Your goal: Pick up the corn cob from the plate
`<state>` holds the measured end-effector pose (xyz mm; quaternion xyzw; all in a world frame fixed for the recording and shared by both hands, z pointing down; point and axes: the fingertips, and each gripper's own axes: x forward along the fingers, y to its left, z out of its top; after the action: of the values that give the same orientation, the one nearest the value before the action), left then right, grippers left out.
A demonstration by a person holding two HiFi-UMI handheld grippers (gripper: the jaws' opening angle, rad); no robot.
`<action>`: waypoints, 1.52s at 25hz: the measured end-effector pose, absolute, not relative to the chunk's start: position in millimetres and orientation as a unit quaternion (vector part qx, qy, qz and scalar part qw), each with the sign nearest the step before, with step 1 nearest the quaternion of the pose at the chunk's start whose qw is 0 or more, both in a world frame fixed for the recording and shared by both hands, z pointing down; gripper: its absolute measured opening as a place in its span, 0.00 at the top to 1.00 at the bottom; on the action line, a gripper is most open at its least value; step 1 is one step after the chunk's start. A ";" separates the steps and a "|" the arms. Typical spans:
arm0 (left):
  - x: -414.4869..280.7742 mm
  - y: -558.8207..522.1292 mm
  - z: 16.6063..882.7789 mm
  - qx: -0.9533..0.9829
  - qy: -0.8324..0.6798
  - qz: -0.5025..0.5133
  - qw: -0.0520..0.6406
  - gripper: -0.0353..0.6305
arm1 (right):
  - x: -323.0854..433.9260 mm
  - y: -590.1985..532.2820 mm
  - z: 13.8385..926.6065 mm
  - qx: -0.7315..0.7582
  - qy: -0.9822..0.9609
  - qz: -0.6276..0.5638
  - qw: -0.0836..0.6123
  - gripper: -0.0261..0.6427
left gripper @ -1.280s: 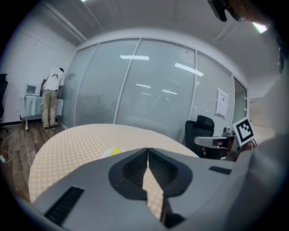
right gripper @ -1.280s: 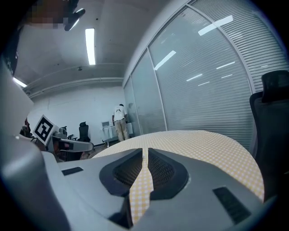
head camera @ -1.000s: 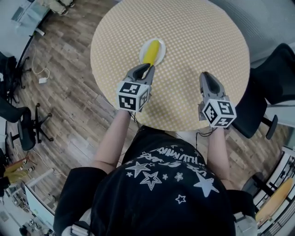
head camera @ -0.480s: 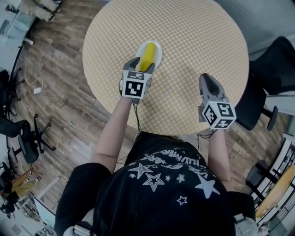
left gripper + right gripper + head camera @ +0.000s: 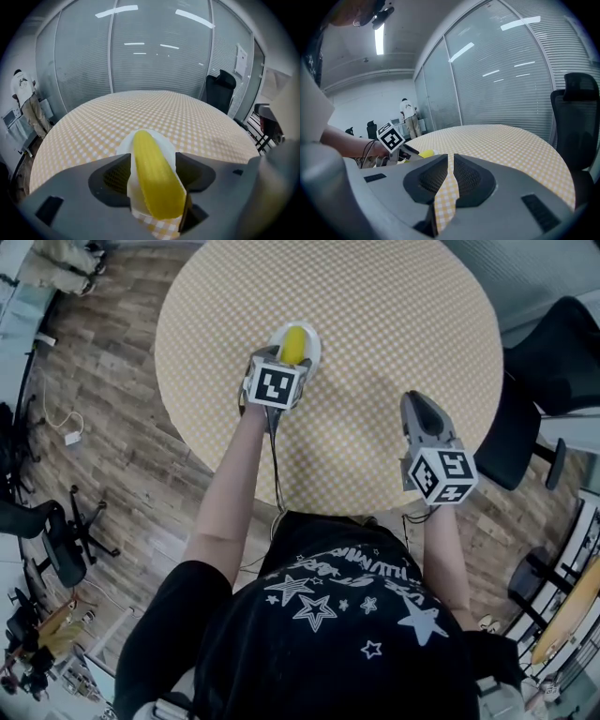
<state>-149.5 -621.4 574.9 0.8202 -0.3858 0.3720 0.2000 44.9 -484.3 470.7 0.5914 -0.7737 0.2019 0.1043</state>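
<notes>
Head view: the corn cob (image 5: 292,342) lies on a small white plate (image 5: 310,341), and the plate stands near the table (image 5: 403,315) edge on the person's left side. The left gripper (image 5: 284,360) is right at the near end of the plate, pointing down over the cob. The right gripper (image 5: 416,405) hovers well apart from the plate, on its right, over bare table. A black chair (image 5: 553,352) stands beyond the table edge, far from the plate. Around the plate the table is free, so I judge there is enough room to lift straight up.

Left gripper view: the 2 jaws have just been opening and now stand wide, with the cob (image 5: 157,183) between them, lying along the direction of the jaws. A thin strip of plate (image 5: 123,154) shows between the cob and the left jaw, so the pads do not press yet. The cob looks stiff, ribbed and probably light. It is round, so it may roll or slip. I would take it at the thick middle, with moderate force.

Right gripper view: its jaws are almost together, leaving only a thin slit, and nothing is between them. The plate is far to its left.
</notes>
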 end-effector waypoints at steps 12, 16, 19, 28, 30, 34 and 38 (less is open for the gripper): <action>-145.0 -632.1 601.2 0.783 -0.382 0.420 0.252 0.50 | 51.7 -482.1 473.8 0.603 -0.763 0.210 0.101 0.88; -154.0 -633.1 604.9 0.772 -0.399 0.423 0.257 0.56 | 54.3 -480.8 475.1 0.608 -0.759 0.212 0.100 0.88; -156.8 -635.0 603.6 0.770 -0.410 0.421 0.251 0.57 | 53.9 -480.1 474.9 0.608 -0.759 0.213 0.097 0.88; -159.5 -627.0 600.4 0.780 -0.399 0.376 0.302 0.58 | 54.1 -475.4 469.9 0.609 -0.760 0.205 0.095 0.88; -160.6 -625.9 593.1 0.783 -0.404 0.362 0.303 0.58 | 59.5 -473.2 467.5 0.613 -0.758 0.203 0.089 0.88; -157.5 -620.5 558.9 0.801 -0.417 0.317 0.291 0.58 | 68.3 -467.5 461.3 0.616 -0.758 0.201 0.074 0.88; -143.9 -606.3 507.5 0.828 -0.424 0.258 0.260 0.58 | 70.6 -461.3 458.0 0.603 -0.770 0.200 0.065 0.88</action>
<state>-143.9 -606.3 507.5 0.8284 -0.4237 0.2576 0.2604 70.6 -461.3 458.0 0.6027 -0.7697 0.1998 0.0654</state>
